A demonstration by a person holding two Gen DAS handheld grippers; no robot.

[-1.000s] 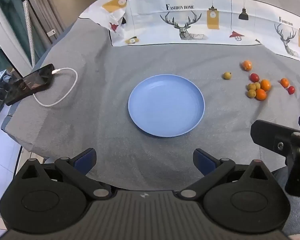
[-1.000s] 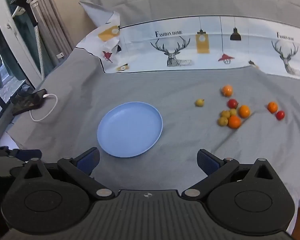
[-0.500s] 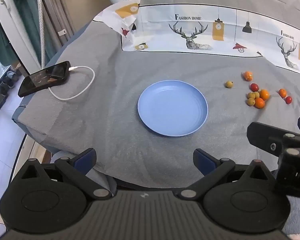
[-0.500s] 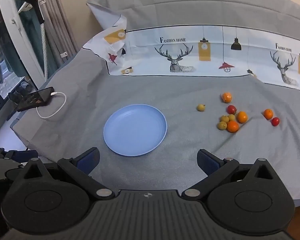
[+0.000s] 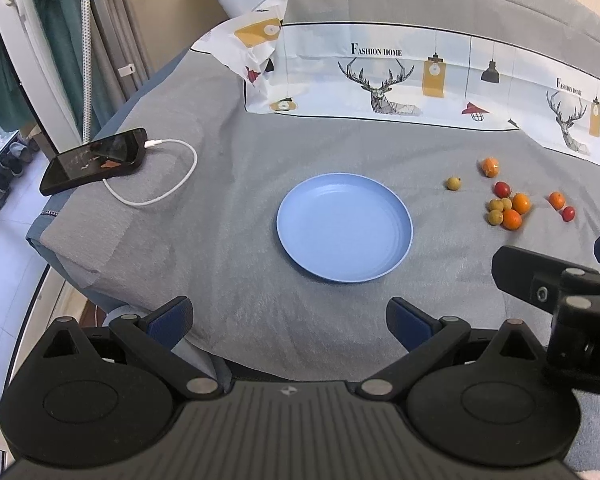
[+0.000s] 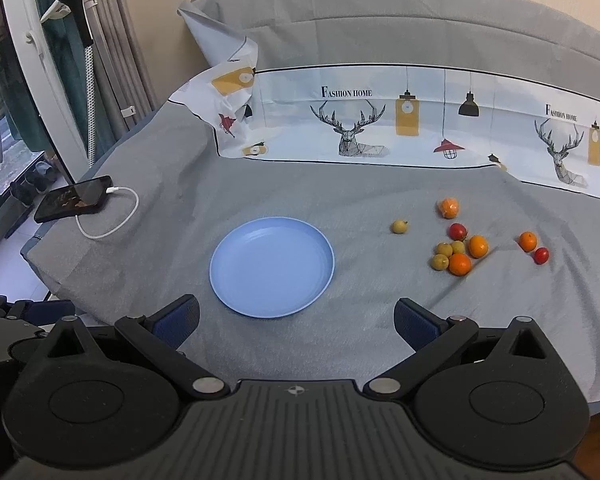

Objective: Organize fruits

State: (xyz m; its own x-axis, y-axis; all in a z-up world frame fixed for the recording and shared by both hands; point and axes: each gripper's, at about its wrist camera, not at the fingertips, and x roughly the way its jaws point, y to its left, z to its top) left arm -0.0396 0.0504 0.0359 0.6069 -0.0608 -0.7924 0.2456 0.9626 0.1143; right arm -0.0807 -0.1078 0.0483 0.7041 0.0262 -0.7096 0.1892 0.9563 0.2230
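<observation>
An empty blue plate (image 5: pixel 344 226) (image 6: pixel 272 266) lies on the grey bed cover. To its right lie several small fruits: a lone yellow one (image 5: pixel 454 183) (image 6: pixel 399 226), an orange one behind (image 5: pixel 489 167) (image 6: pixel 449 207), a tight cluster of yellow, orange and red ones (image 5: pixel 506 208) (image 6: pixel 458 252), and an orange and red pair further right (image 5: pixel 562 206) (image 6: pixel 534 248). My left gripper (image 5: pixel 290 316) is open and empty, near the bed's front edge. My right gripper (image 6: pixel 296 318) is open and empty, also at the front edge; it shows at the right of the left wrist view (image 5: pixel 560 284).
A black phone (image 5: pixel 94 160) (image 6: pixel 74 199) with a white charging cable (image 5: pixel 168 184) lies at the bed's left corner. A white printed sheet (image 5: pixel 420 80) (image 6: pixel 400 120) runs along the back. A curtain and window are at the left, floor below.
Both grippers have pulled back and up from the bed, so plate and fruits look smaller and farther. Both stay open. Nothing on the bed moved.
</observation>
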